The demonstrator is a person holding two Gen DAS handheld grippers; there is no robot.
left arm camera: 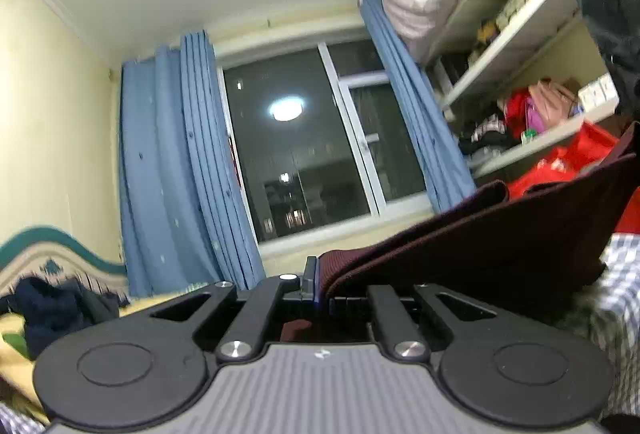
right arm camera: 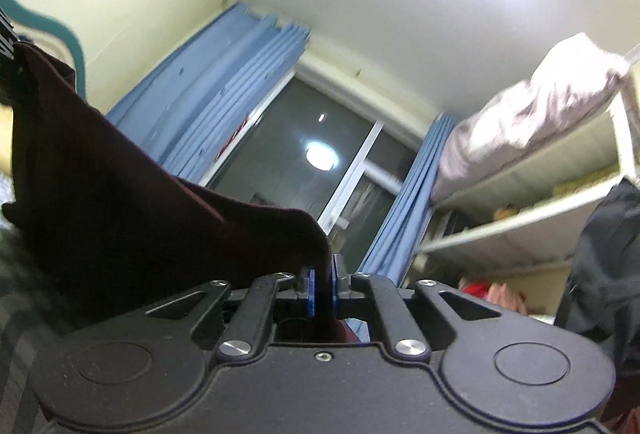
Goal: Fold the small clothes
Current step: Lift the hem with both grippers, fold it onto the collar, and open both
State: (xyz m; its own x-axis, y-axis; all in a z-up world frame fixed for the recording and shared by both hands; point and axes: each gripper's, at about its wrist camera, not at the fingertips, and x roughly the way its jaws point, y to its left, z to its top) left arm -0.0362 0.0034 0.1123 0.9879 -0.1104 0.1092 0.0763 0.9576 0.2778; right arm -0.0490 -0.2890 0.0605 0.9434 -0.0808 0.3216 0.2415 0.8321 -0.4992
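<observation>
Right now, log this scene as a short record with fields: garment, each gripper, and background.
garment: dark maroon cloth, lifted and stretched between both grippers
left gripper: jaws shut on the cloth's ribbed edge
right gripper: jaws shut on another corner of the cloth
background: dark window with blue curtains, white shelves cluttered with items, pale bundle on top shelf
bed: headboard at left in the left wrist view

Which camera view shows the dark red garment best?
The left wrist view. There the dark red garment is lit well, so its ribbed edge and folded layers show, running from the left gripper to the right. The right wrist view shows the same garment only as a dark, shadowed sheet held by the right gripper.
</observation>
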